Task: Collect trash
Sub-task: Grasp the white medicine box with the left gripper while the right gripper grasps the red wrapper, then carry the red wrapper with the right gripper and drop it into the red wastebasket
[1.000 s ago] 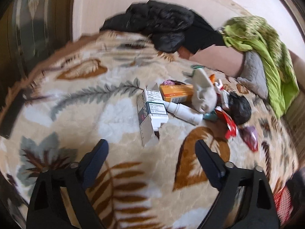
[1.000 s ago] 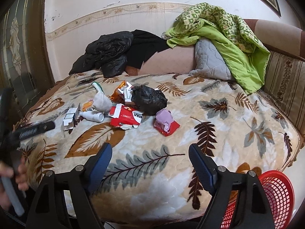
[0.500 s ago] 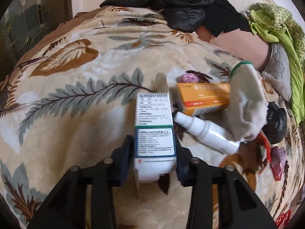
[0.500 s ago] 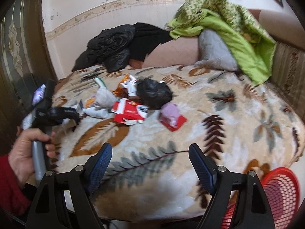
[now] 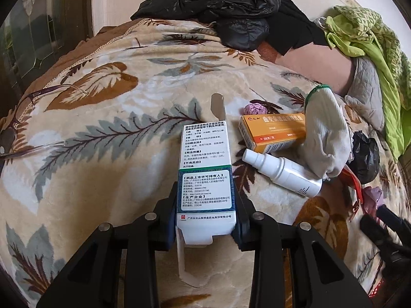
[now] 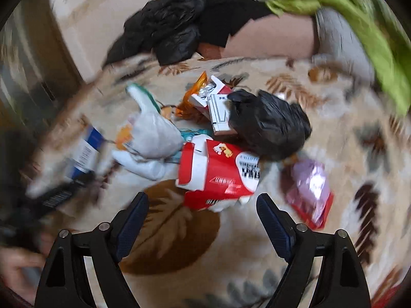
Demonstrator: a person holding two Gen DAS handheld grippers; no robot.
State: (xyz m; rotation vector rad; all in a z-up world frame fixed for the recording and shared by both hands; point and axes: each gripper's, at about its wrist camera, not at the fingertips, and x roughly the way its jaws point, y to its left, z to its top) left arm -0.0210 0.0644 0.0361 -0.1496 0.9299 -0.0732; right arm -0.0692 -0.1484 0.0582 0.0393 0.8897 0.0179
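Blanket (image 5: 108, 179) below, clamped medicine box (image 5: 205, 169) points away.

Left gripper (image 5: 205, 215) clamped, right gripper (image 6: 203, 213) spread.

White medicine box (image 5: 205, 169): flaps open, lengthwise. Orange box (image 5: 272, 132), white spray bottle (image 5: 282, 172) lying beside. Red-white carton (image 6: 218, 174) flattened; black bag (image 6: 269, 125) crumpled behind.
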